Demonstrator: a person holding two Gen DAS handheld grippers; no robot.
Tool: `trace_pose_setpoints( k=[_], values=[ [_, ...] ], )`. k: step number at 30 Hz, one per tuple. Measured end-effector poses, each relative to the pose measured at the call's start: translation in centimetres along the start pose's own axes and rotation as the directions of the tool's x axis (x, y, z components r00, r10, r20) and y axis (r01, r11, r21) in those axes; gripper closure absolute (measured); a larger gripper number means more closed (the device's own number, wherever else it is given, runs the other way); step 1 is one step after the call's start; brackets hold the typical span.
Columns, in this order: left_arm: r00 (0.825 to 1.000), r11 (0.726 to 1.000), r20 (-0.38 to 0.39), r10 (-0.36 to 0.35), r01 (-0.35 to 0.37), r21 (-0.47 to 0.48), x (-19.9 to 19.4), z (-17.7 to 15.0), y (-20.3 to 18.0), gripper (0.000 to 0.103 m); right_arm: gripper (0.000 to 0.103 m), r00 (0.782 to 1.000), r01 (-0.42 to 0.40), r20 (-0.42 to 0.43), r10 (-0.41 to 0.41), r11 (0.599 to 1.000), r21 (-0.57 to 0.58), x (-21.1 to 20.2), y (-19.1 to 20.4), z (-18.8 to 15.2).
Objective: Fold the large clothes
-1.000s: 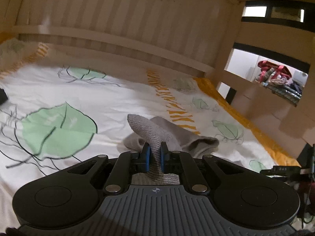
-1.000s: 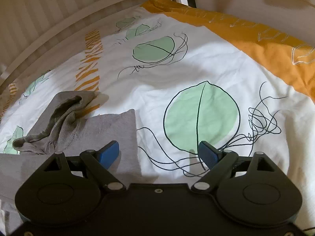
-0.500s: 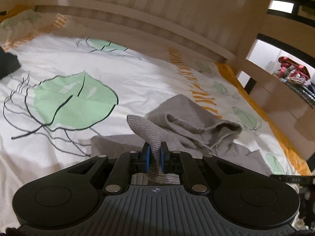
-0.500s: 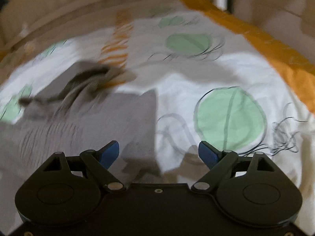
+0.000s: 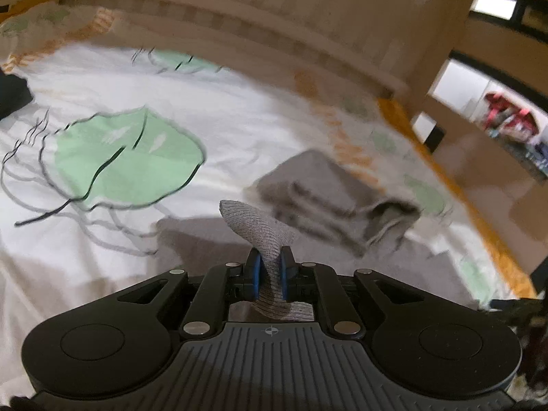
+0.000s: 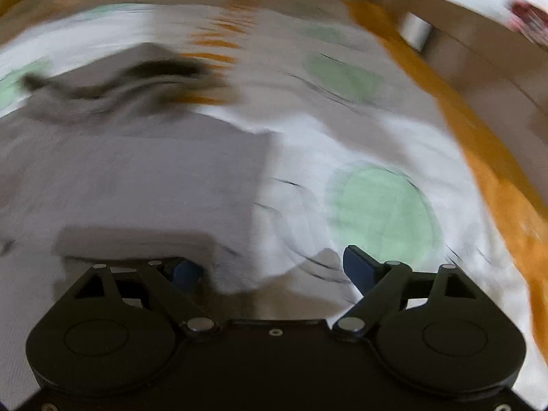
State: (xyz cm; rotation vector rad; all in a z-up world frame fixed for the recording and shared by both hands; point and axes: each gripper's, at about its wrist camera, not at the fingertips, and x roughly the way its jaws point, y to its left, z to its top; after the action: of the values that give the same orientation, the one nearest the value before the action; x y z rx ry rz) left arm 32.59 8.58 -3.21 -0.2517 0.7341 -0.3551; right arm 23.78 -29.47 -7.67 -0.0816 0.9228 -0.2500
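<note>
Currently left hand-held gripper (image 5: 269, 270): the 2 blue pads pressed together on a ribbed grey cuff or hem (image 5: 260, 229), a tongue of which stands up past the fingertips. Pinch sits on the thick knit edge, likely because that part will not slip.

Right hand-held gripper (image 6: 270, 267): fingers spread wide, nothing between them; left finger at the near corner of the cloth, right finger over bare sheet. Judged: lining up on that corner for a second hold.

Grey garment (image 6: 137, 178) lies partly flat on the bed, hood (image 5: 342, 202) bunched at its far end. Bed sheet (image 5: 239, 120) white with green leaf prints, orange border. Both views motion-blurred.
</note>
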Motion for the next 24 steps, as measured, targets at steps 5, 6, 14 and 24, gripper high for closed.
trace_pose_setpoints(
  k=[5, 6, 14, 24],
  values=[
    [0.981, 0.994, -0.165, 0.107, -0.103, 0.032, 2.3, -1.5, 1.3, 0.081, 0.015, 0.990, -0.071, -0.109, 0.090, 0.984, 0.165, 1.3, -3.5, -0.9],
    [0.981, 0.994, -0.162, 0.108, -0.103, 0.041, 2.3, -1.8, 1.6, 0.080, 0.015, 0.990, -0.065, -0.112, 0.083, 0.986, 0.152, 1.2, -3.4, -0.9],
    [0.990, 0.989, -0.040, 0.137, -0.134, 0.061, -1.2, -0.7, 1.0, 0.055, 0.013, 0.993, -0.098, -0.049, 0.108, 0.980, 0.173, -1.7, -4.7, -0.8],
    [0.963, 0.954, -0.102, 0.251, -0.228, 0.197, 2.6, -2.5, 0.9, 0.033, 0.013, 0.972, -0.233, 0.036, 0.230, 0.964, 0.128, -0.6, -0.9, 0.2]
  ],
)
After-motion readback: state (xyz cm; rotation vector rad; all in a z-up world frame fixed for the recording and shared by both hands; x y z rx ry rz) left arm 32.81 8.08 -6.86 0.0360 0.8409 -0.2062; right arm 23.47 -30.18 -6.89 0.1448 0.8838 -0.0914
